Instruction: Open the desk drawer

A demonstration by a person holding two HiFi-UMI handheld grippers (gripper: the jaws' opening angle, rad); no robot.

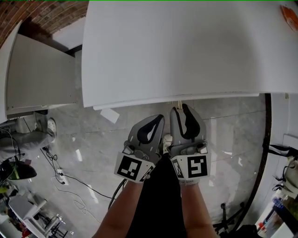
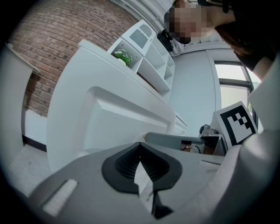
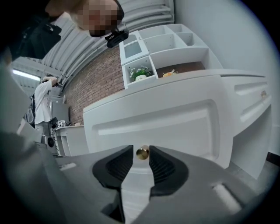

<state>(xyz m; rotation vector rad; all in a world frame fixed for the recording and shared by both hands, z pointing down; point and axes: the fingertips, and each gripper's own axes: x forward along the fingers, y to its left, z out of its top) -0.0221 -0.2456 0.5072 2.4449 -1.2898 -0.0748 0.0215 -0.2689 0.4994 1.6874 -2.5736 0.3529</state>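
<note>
From the head view, the white desk [image 1: 186,46] fills the top, with both grippers just below its front edge. The drawer front [image 3: 175,127] is a recessed white panel with a small brass knob [image 3: 142,152]. My right gripper [image 3: 141,153] is open, and the knob sits between its black fingertips with a slim gap on each side. In the head view the right gripper [image 1: 182,110] reaches up to the desk's edge. My left gripper [image 1: 159,120] hangs beside it, a little lower. Its jaws [image 2: 140,144] are shut with nothing between them, pointing at the drawer front [image 2: 118,118].
A second white desk [image 1: 37,74] stands to the left by a brick wall [image 1: 51,14]. Cables [image 1: 65,179] trail over the marble floor. A white shelf unit [image 3: 162,48] rises behind the desk. A person [image 3: 43,105] stands far off. An orange item [image 1: 289,16] lies on the desk's far right.
</note>
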